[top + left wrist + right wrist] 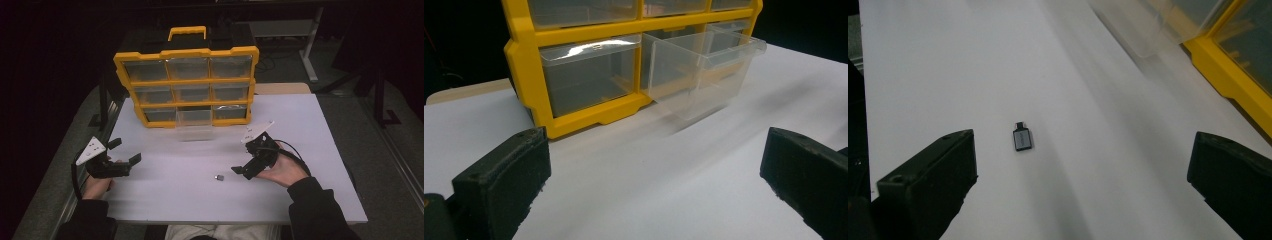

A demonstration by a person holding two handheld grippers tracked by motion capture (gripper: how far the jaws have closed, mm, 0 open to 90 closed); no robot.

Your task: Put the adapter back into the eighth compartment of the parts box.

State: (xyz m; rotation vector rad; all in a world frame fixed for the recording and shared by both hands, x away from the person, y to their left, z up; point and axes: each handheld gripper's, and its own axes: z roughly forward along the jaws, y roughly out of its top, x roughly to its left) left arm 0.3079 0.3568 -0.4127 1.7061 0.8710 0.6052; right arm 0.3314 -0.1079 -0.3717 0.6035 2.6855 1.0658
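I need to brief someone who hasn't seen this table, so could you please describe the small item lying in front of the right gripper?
Start at the yellow drawer organizer at the back of the white table; its bottom-middle clear drawer is pulled out. Nearer the person, just left of the right gripper, lies a small dark adapter with a grey face. It is the lone loose item on the tabletop.

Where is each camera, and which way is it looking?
High view: above the person's side, looking down on the white table; both hands and tongs show.
Left gripper view: on the left tongs, facing the yellow plastic drawer cabinet and its pulled-out clear drawer.
Right gripper view: on the right tongs, facing the small grey adapter.
Both gripper views share the drawer.
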